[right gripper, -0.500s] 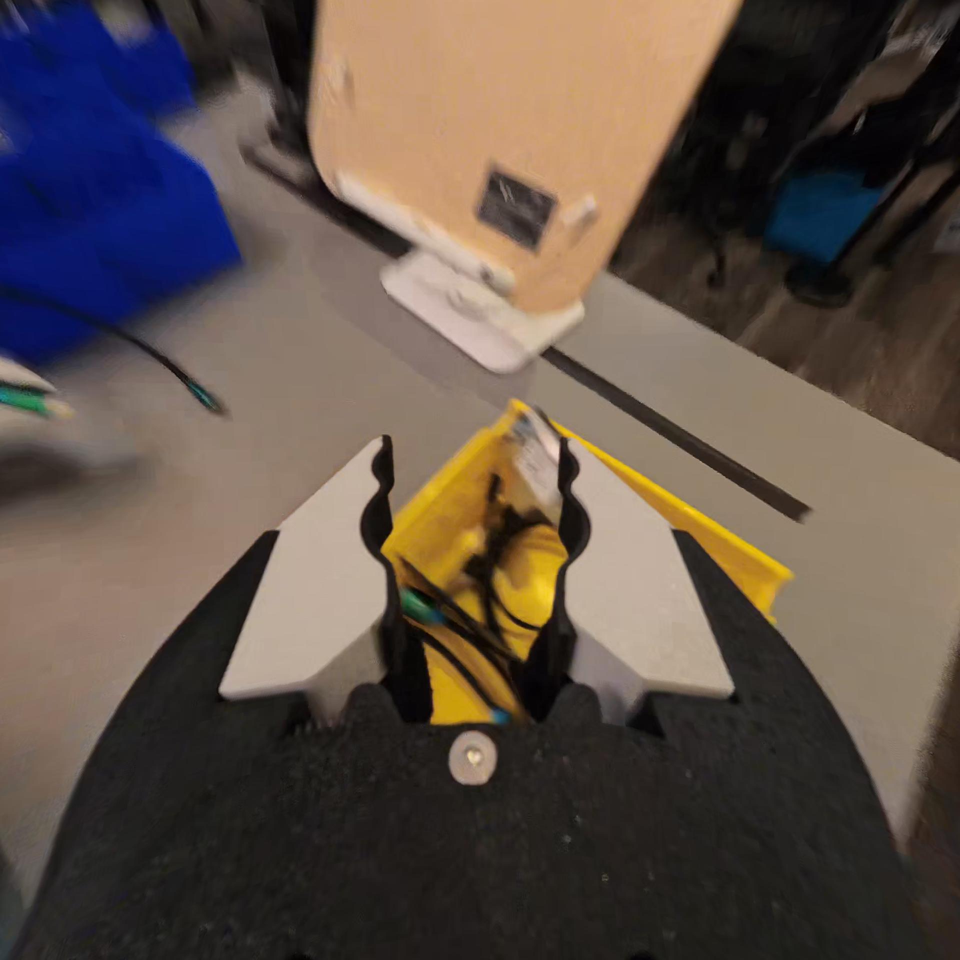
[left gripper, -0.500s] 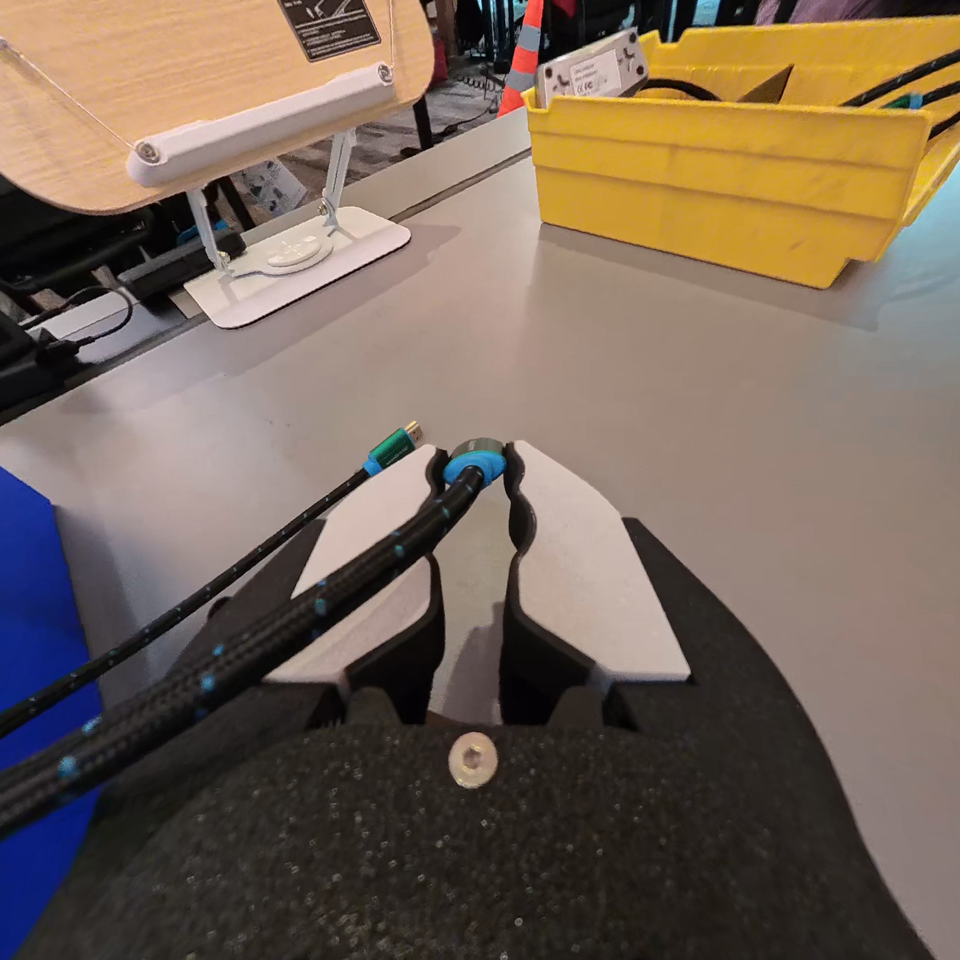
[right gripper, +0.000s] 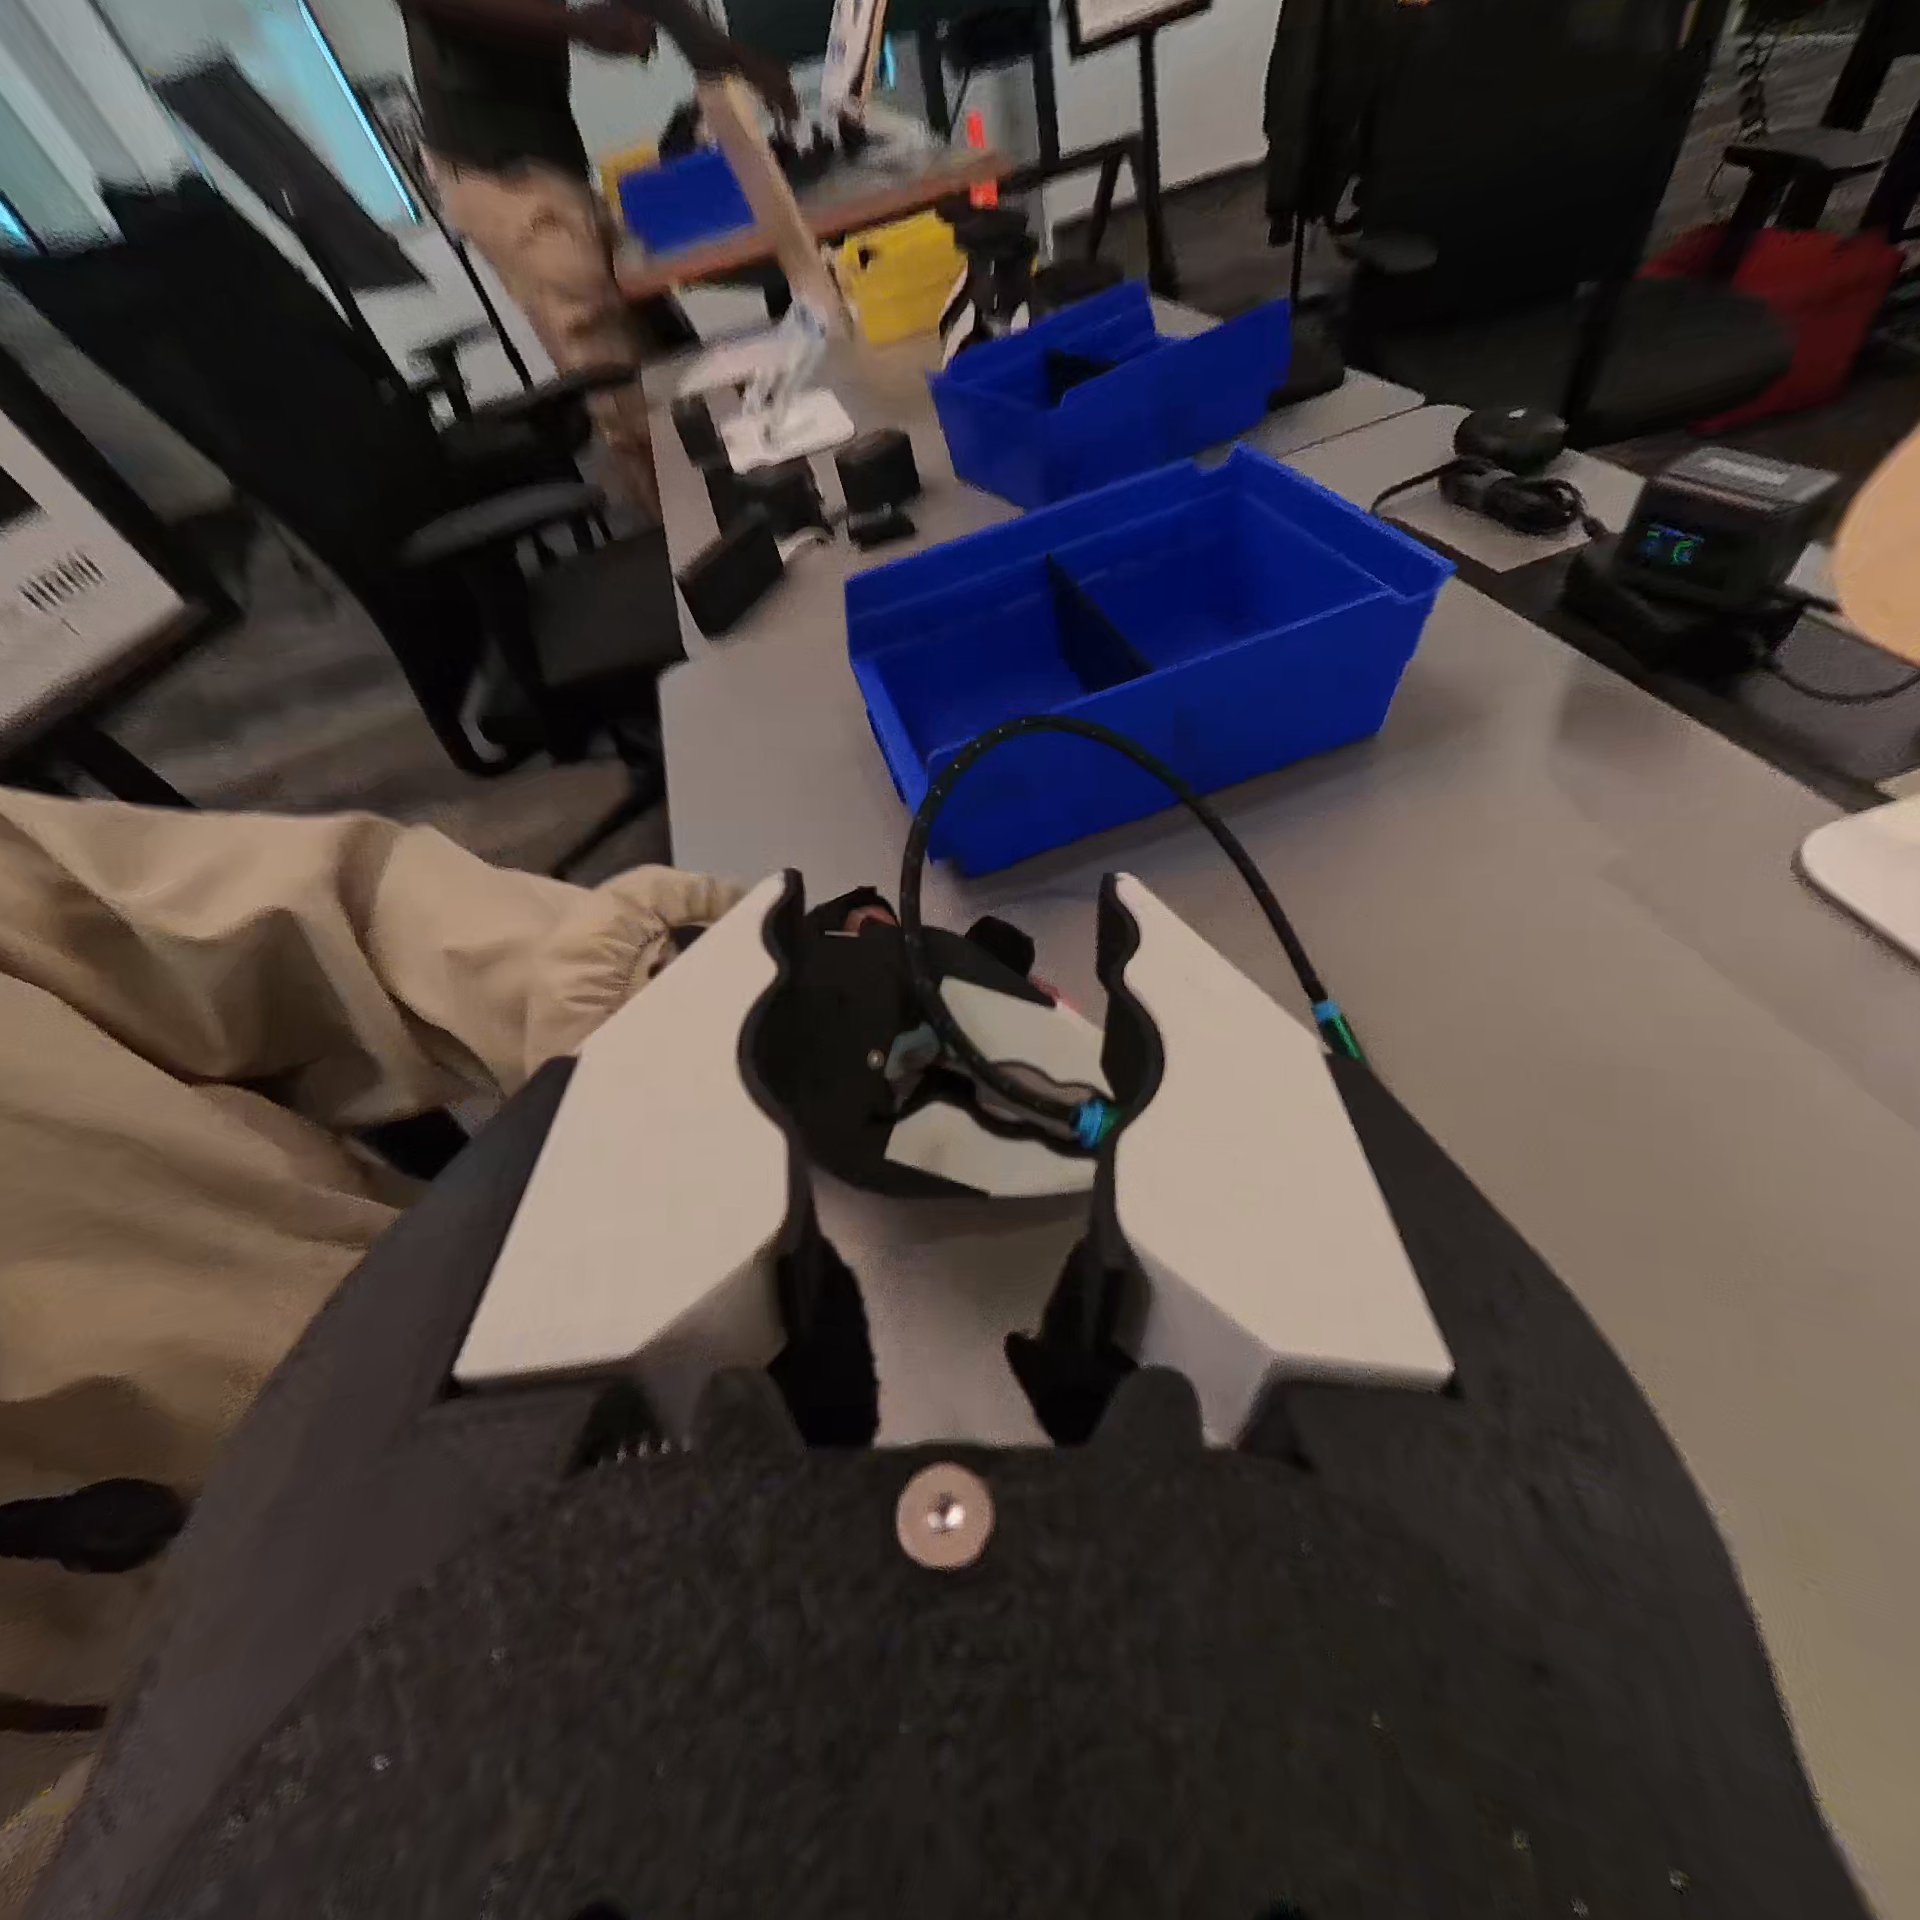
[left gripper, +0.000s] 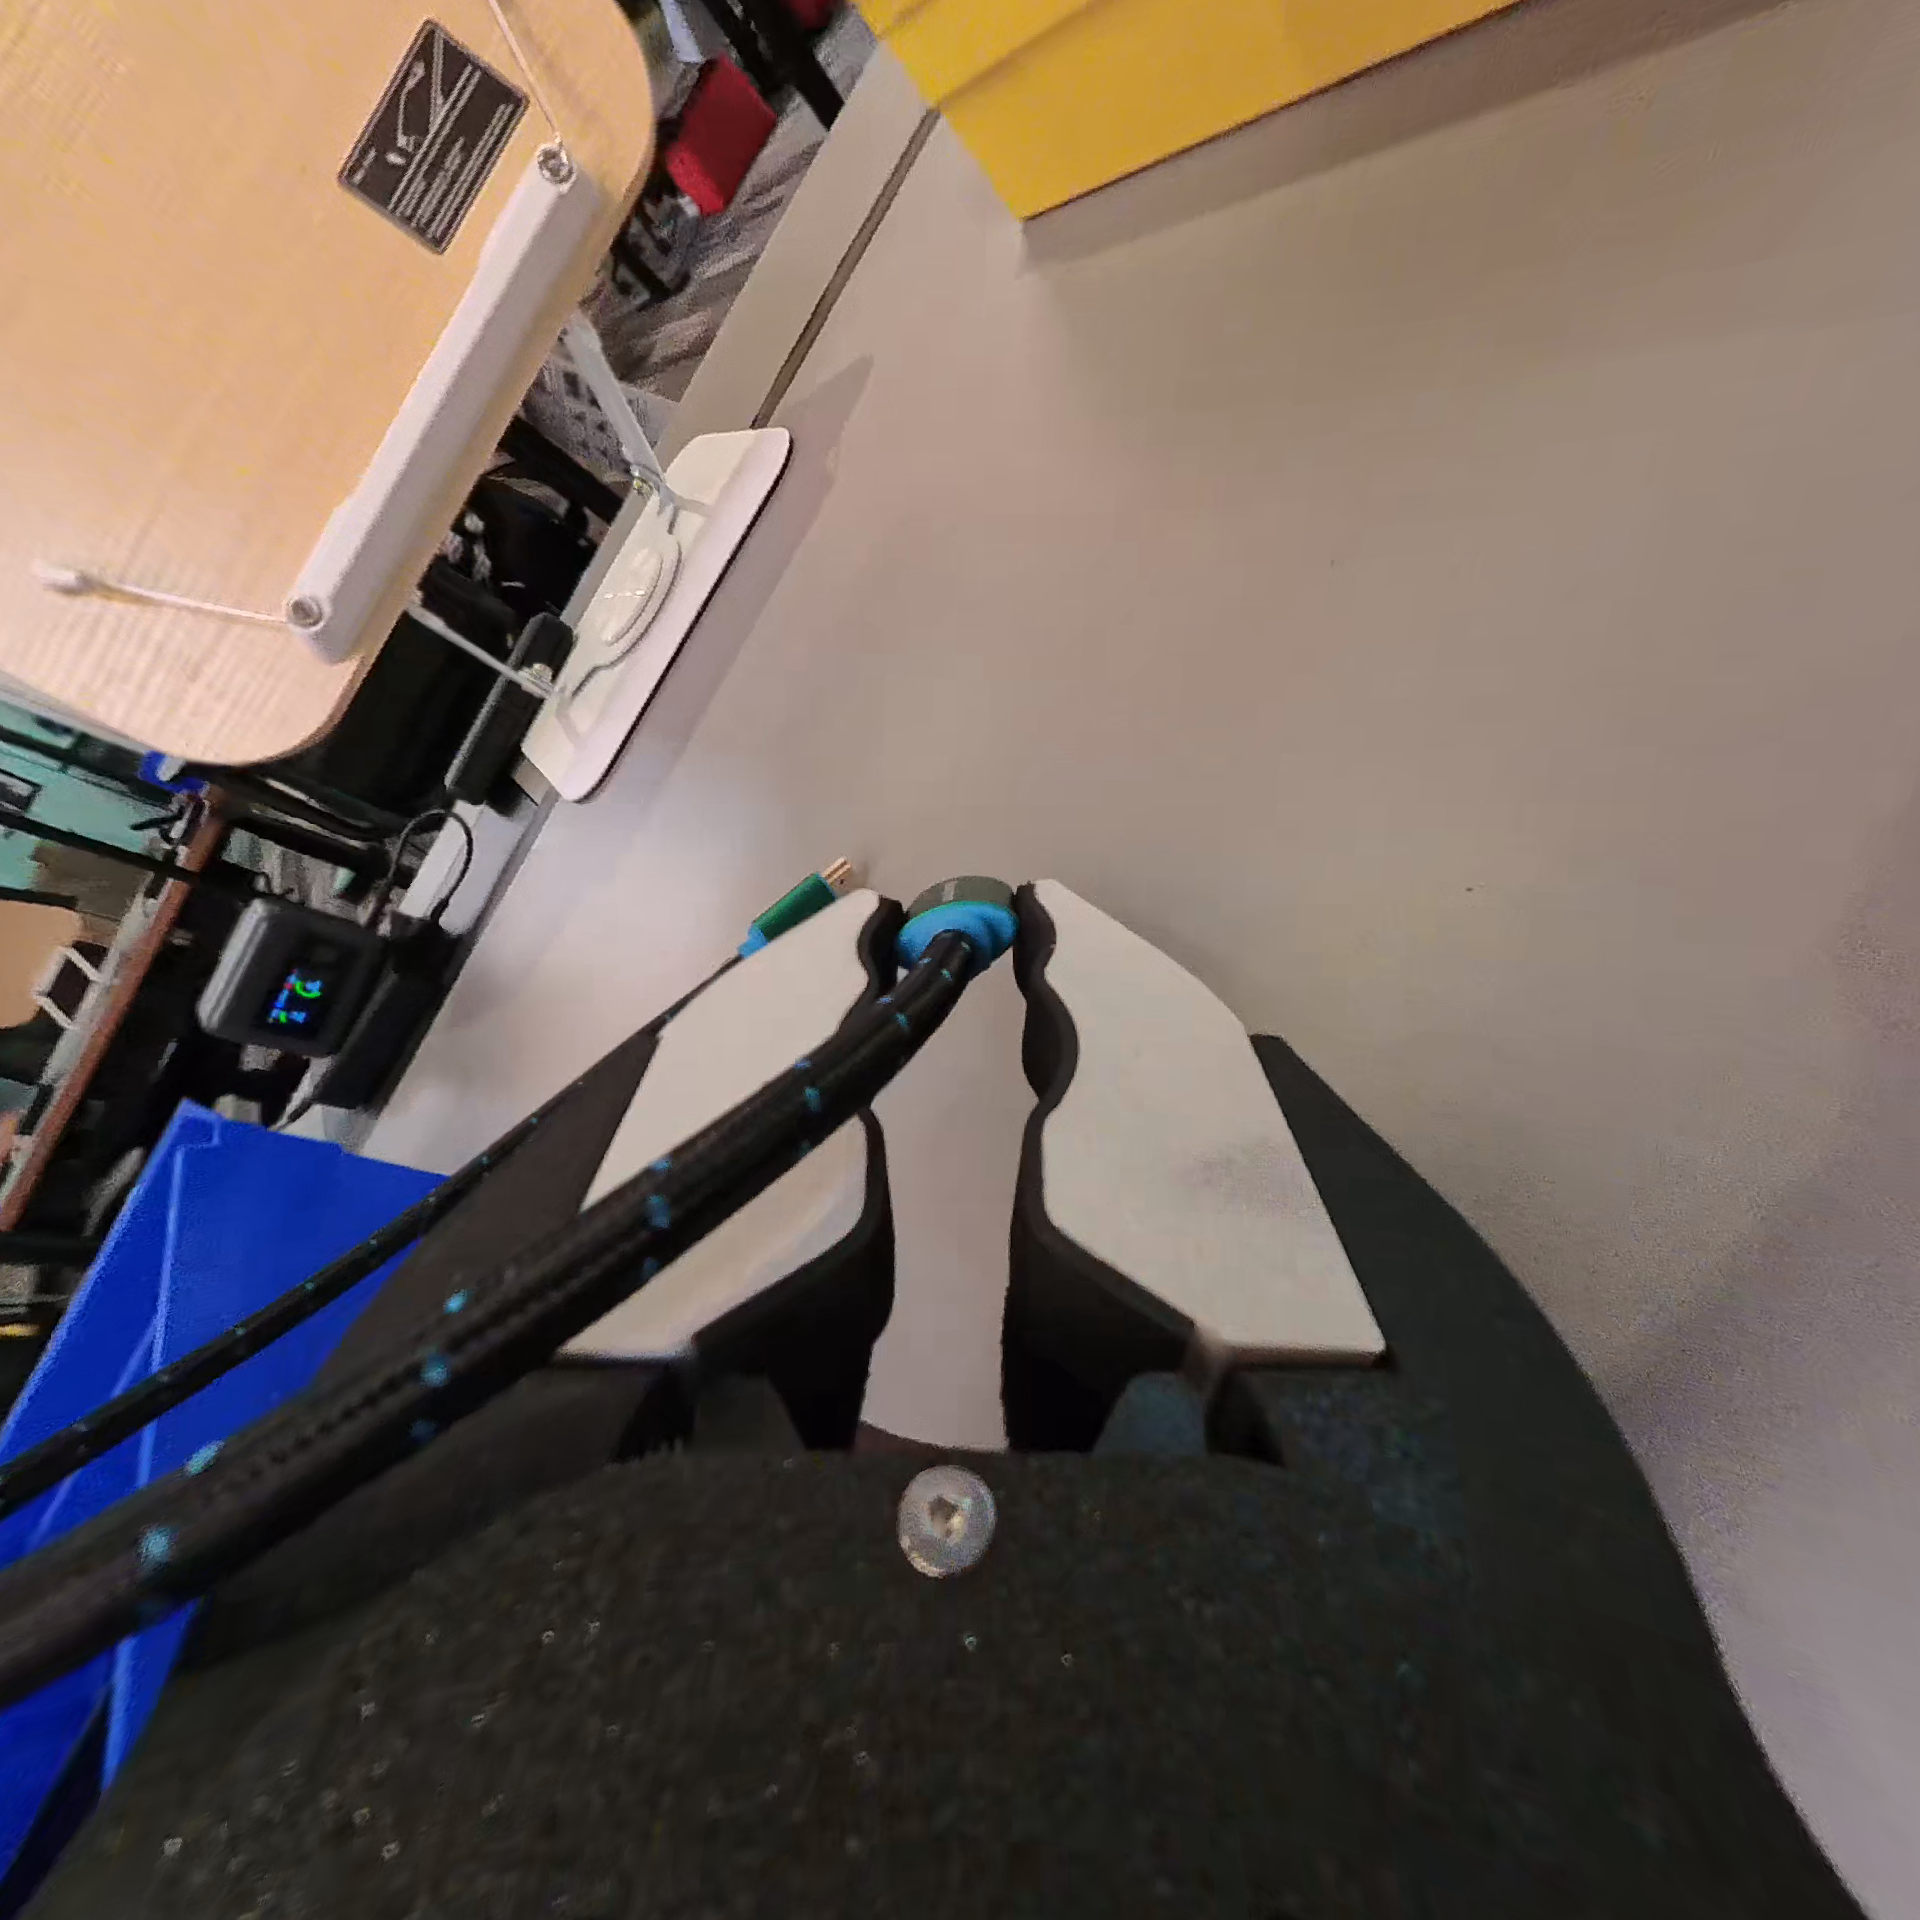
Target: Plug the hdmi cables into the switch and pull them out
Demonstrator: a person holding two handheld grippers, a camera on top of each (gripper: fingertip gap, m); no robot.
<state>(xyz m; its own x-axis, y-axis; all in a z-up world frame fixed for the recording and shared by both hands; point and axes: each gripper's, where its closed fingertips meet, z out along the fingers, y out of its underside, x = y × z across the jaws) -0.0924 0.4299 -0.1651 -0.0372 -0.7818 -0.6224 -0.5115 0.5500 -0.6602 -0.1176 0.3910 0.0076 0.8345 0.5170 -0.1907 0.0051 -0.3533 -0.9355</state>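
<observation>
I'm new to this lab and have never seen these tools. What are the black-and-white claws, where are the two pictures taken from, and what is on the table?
Each claw is a hand-held two-finger gripper; a person holds one in each hand, and a camera on each looks forward along its fingers.

In the left wrist view, the left gripper is shut on the blue-collared plug of a braided HDMI cable. The cable's other plug, the green plug, lies on the grey table, near a yellow bin.

In the right wrist view, the right gripper is open and holds nothing. It faces the left gripper, and behind that a blue bin. The person's beige sleeve shows at left.
</observation>
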